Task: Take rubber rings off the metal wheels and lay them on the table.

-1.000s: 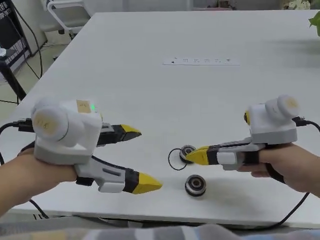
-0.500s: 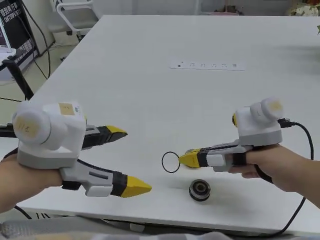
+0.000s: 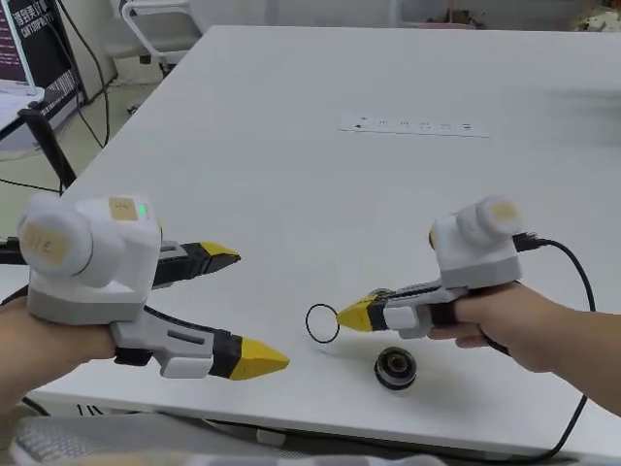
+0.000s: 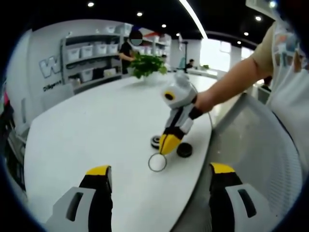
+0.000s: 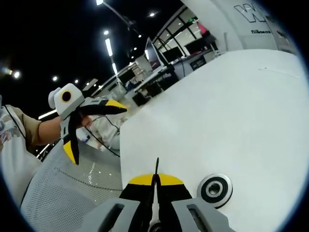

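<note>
The ring (image 3: pixel 323 323) is pinched at the very tip of my right gripper (image 3: pixel 354 316), whose fingers are shut flat together on one spot of its band. The rest of the loop sticks out past the yellow tips, low over the near part of the desk (image 3: pixel 340 194). I can't tell whether its lower edge touches the surface. I hold it by the edge like this, I think, so it can be lowered and let go to lie flat. In the right gripper view it shows edge-on, as one thin black line rising from the closed seam. It is a slim black rubber loop, round and probably limp, so it may sag or roll when released.

Just beside it, nearer me, a wheel (image 3: pixel 396 368) lies flat on the desk. It is a small metal disc with a dark hub and a black outer band, which I take to be its rubber ring not yet pulled off. The left gripper view shows a second wheel (image 4: pixel 155 141) close behind my right gripper; it is too small to tell whether it is bare.

My left gripper (image 3: pixel 241 309) hangs well apart to the side with its fingers spread wide on nothing, probably ready to steady a wheel. The desk is smooth, matte and white.
</note>
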Motion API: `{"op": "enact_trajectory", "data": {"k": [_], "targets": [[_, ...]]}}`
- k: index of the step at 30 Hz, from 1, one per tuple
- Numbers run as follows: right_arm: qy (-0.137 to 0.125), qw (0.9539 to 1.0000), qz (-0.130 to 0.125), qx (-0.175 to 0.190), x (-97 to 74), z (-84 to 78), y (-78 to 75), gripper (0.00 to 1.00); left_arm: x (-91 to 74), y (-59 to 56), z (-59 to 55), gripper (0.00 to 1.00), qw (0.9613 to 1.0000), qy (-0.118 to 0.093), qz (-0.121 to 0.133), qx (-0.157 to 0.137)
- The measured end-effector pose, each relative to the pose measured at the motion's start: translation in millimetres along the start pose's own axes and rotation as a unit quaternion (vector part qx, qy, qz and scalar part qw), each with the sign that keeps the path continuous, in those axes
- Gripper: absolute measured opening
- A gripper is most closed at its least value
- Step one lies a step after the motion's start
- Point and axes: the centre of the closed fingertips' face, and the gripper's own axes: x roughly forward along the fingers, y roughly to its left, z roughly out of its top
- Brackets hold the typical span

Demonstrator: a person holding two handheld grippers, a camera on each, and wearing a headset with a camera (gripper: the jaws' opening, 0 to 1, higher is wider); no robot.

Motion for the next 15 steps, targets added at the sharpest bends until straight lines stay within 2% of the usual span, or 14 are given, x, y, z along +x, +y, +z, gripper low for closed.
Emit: {"op": "enact_trajectory", "data": {"k": [5, 9, 12, 15], "targets": [[0.008, 0.9999, -0.005, -0.006, 4.9, -2.7, 0.0, 0.0, -1.1, 0.2, -2.3, 0.83, 1.0, 0.002, 0.0, 0.0], [0.025, 0.9991, -0.021, -0.026, 6.7, -8.4, -6.0, 0.0, -1.5, 0.6, -2.8, 0.83, 1.0, 0.002, 0.0, -0.001], [0.023, 0.9988, -0.028, -0.032, 6.3, -7.6, -9.0, 0.0, -1.8, 0.4, -2.5, 0.83, 1.0, 0.003, -0.001, 0.001], [0.021, 0.9985, -0.033, -0.038, 6.0, -7.4, -11.2, 0.05, -1.9, 0.6, -3.1, 0.83, 1.0, 0.005, 0.0, 0.003]]}}
